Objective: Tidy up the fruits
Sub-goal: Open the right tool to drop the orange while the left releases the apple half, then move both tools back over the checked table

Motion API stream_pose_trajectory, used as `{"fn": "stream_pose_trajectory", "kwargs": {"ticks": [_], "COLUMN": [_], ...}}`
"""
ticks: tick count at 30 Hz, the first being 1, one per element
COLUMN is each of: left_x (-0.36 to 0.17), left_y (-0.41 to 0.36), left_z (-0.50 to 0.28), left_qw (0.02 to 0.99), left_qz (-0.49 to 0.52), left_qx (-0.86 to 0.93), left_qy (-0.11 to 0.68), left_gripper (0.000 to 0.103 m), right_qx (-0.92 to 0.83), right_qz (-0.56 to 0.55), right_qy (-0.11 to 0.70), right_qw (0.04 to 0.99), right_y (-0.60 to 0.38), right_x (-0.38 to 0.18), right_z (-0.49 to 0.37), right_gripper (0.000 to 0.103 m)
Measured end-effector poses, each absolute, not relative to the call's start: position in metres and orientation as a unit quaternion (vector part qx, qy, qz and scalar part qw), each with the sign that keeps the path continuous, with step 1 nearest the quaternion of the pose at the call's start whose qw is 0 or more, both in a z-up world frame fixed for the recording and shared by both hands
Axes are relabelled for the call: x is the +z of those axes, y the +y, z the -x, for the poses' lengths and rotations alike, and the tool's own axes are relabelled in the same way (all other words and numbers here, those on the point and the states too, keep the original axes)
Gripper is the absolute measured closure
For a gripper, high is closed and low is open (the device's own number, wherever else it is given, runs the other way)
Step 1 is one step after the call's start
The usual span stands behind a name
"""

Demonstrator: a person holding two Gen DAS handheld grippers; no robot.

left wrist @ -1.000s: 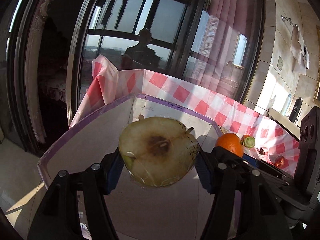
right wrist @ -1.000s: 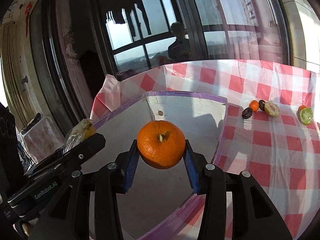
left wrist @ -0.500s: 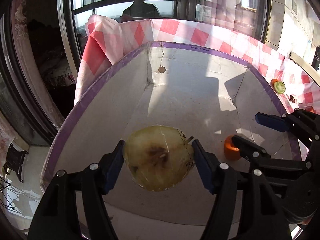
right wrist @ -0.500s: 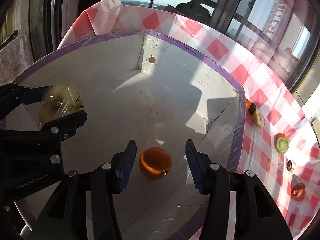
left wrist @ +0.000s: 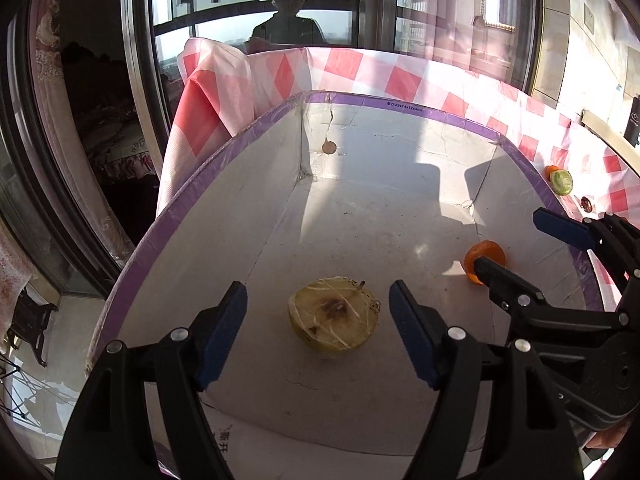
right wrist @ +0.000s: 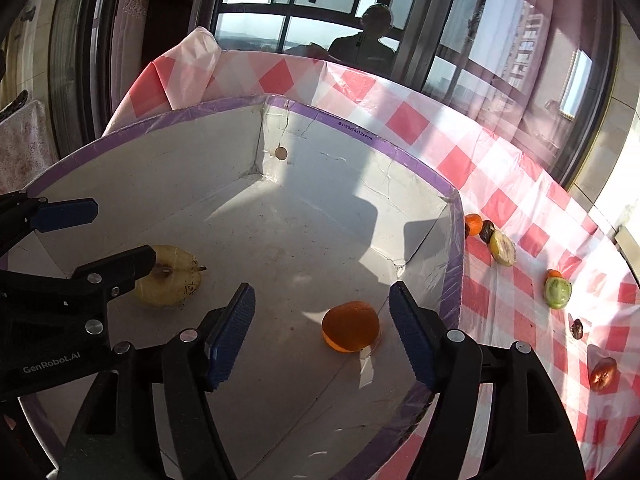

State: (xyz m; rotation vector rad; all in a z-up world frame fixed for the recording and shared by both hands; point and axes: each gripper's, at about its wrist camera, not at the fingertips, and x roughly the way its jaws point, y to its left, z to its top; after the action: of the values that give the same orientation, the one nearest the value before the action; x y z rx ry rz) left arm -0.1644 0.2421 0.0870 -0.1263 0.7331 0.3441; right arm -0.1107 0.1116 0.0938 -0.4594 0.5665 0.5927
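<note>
White cardboard box (right wrist: pixel 320 240), purple-taped along the rim, held both deposited fruits. Left gripper (left wrist: pixel 318 312) stood wide open, jaws apart on either side of the plastic-wrapped apple half (left wrist: pixel 333 314), cut face up, resting on the box floor and touched by neither pad. Right gripper (right wrist: pixel 322 320) likewise stood open, the orange (right wrist: pixel 351 331) lying on the floor between its jaws, nearer the right one, clear of both. Remaining fruit lay right of the box on the checked tablecloth (right wrist: pixel 520 208): a green-fleshed half (right wrist: pixel 557 292) and a red piece (right wrist: pixel 603 376) among them. Judged: the right gripper was nearer these; the next reach would go rightward over the box wall.
</note>
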Motion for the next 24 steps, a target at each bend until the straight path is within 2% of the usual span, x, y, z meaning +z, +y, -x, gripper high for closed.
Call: {"fn": "stream_pose_trajectory", "kwargs": {"ticks": [2,3,4,5,6,9,13,17,24], "left_x": [0.09,0.093,0.097,0.101,0.107,0.128,0.148,0.146,0.101], "left_y": [0.238,0.236,0.232,0.228,0.223,0.202,0.151,0.085,-0.003], "left_z": [0.17,0.174,0.179,0.184,0.191,0.208,0.212,0.193,0.097], "left_qw": [0.924,0.926,0.928,0.932,0.941,0.963,0.984,0.991,0.968], "left_qz": [0.052,0.047,0.042,0.045,0.053,0.073,0.055,0.027,0.041], "left_qx": [0.18,0.198,0.22,0.228,0.22,0.186,0.118,0.027,-0.102], "left_qy": [0.334,0.317,0.298,0.278,0.252,0.183,0.124,0.125,0.227], "left_gripper": [0.029,0.024,0.012,0.008,0.004,0.002,0.002,0.002,0.002], "right_qx": [0.293,0.311,0.332,0.345,0.348,0.338,0.262,0.169,0.043], "right_qz": [0.183,0.155,0.124,0.093,0.063,-0.021,-0.051,-0.065,-0.099], "right_qy": [0.254,0.245,0.233,0.218,0.2,0.149,0.179,0.221,0.285], "right_qw": [0.903,0.905,0.906,0.908,0.914,0.929,0.947,0.958,0.952], "right_y": [0.1,0.092,0.082,0.07,0.058,0.012,-0.04,-0.099,-0.199], "right_x": [0.096,0.099,0.101,0.105,0.108,0.117,0.114,0.095,0.063], "right_z": [0.111,0.111,0.113,0.115,0.117,0.117,0.09,0.067,0.037], "right_gripper": [0.023,0.024,0.024,0.023,0.017,0.015,0.015,0.015,0.015]}}
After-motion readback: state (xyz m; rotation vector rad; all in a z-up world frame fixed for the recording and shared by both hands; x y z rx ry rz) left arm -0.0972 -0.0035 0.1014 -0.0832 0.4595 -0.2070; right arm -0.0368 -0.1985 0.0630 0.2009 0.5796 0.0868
